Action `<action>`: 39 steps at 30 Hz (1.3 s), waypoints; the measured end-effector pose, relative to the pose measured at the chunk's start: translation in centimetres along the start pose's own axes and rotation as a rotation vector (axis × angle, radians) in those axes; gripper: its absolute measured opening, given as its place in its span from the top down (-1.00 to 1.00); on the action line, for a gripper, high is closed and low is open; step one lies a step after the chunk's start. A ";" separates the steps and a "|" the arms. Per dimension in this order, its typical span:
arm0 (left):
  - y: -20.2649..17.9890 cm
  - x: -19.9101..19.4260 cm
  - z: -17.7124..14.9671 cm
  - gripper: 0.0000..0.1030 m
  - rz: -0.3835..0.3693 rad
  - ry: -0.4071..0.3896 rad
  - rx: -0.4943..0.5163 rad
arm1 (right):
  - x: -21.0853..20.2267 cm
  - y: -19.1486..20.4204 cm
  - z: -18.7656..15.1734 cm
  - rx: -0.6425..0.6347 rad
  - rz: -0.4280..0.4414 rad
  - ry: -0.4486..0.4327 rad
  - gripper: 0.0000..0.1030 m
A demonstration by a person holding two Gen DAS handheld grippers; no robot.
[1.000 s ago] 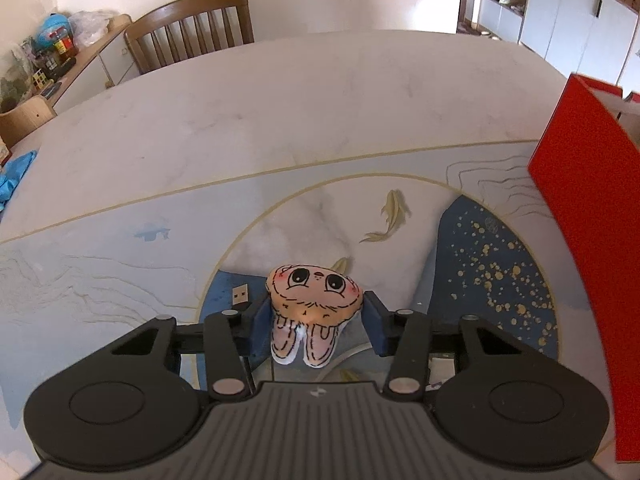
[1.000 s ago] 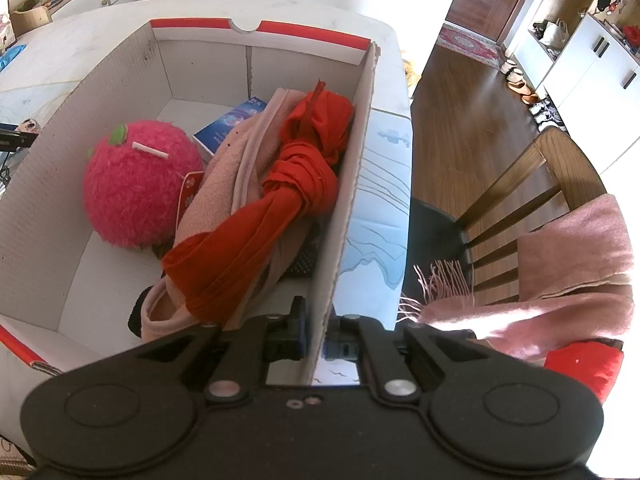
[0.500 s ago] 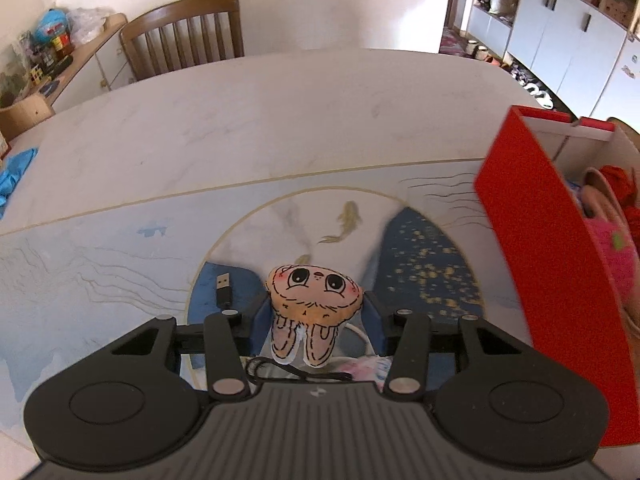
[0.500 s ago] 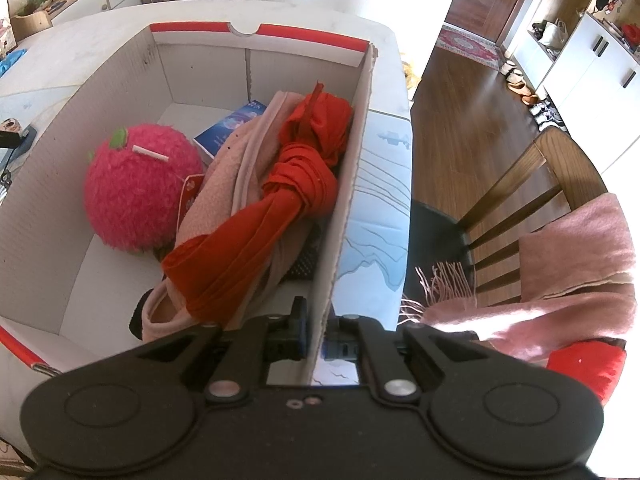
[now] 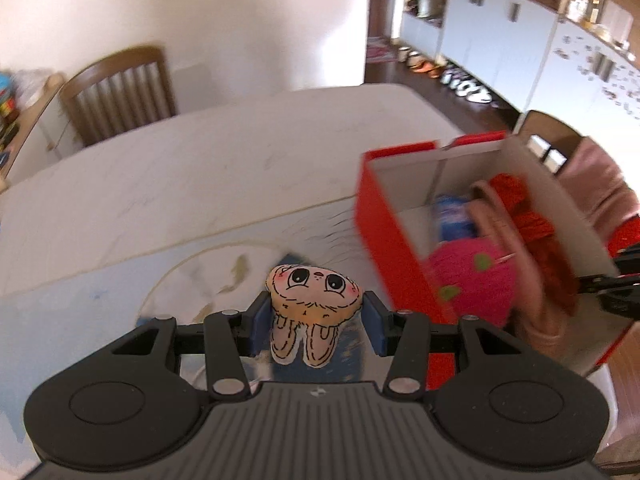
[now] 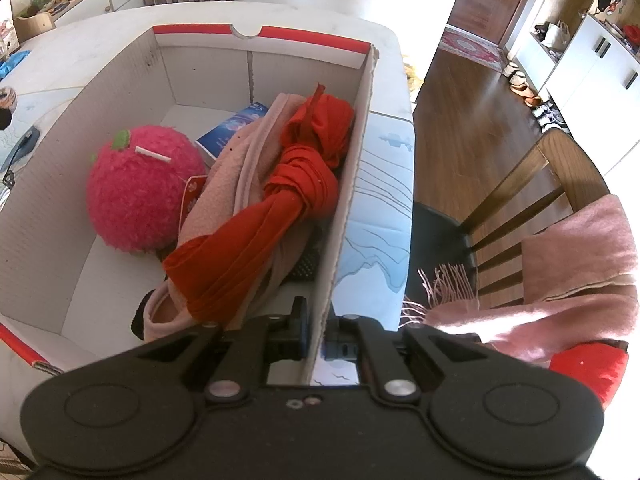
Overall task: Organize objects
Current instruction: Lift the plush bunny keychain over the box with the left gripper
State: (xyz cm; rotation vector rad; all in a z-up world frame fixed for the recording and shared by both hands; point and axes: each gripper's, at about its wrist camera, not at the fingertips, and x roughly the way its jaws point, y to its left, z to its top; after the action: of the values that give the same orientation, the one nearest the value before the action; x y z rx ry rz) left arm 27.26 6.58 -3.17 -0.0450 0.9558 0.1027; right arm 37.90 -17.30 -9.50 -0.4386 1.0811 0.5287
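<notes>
Left gripper (image 5: 315,322) clamps a small flat plush bunny face (image 5: 314,294) between its blue pads, ears hanging down toward the camera, cartoon eyes printed on tan fabric; it's held in the air above the table (image 5: 200,168), left of the box and not yet over it. Right gripper (image 6: 316,334) is closed tight on the right-hand wall of the cardboard box (image 6: 120,92), one finger inside, one outside. Box: corrugated, white inside, red outside and along the rim, open top, thumb notch in the far edge. Inside: fuzzy pink ball-shaped plush (image 6: 140,196) with a green leaf patch at left, knotted red fabric (image 6: 280,200) draped over a pink knit cloth (image 6: 228,184) along the right wall, glossy blue carton (image 6: 232,130) lying flat toward the back. Tabletop is smooth pale marble look with a printed blue/gold pattern. Left wrist view is motion-blurred at the edges.
</notes>
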 end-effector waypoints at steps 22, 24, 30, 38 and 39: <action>-12.1 2.6 6.2 0.09 -0.137 -0.054 0.233 | -0.1 -0.3 -0.1 0.000 0.006 -0.011 0.90; -12.7 3.4 6.5 0.09 -0.134 -0.047 0.246 | -0.1 -0.3 -0.1 0.001 0.007 -0.011 0.90; -14.3 6.0 7.0 0.09 -0.127 -0.016 0.274 | 0.0 -0.2 -0.1 0.005 0.011 -0.013 0.90; -14.8 9.0 7.0 0.09 -0.107 0.019 0.286 | 0.0 -0.1 -0.1 0.004 0.011 -0.015 0.90; -14.7 9.2 7.1 0.09 -0.105 0.023 0.284 | 0.1 -0.2 -0.1 0.004 0.010 -0.016 0.90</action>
State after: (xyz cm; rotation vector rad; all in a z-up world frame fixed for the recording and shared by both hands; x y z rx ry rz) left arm 39.86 -6.86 -6.75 0.1657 0.9818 -0.1316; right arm 37.97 -17.51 -9.63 -0.4250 1.0698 0.5385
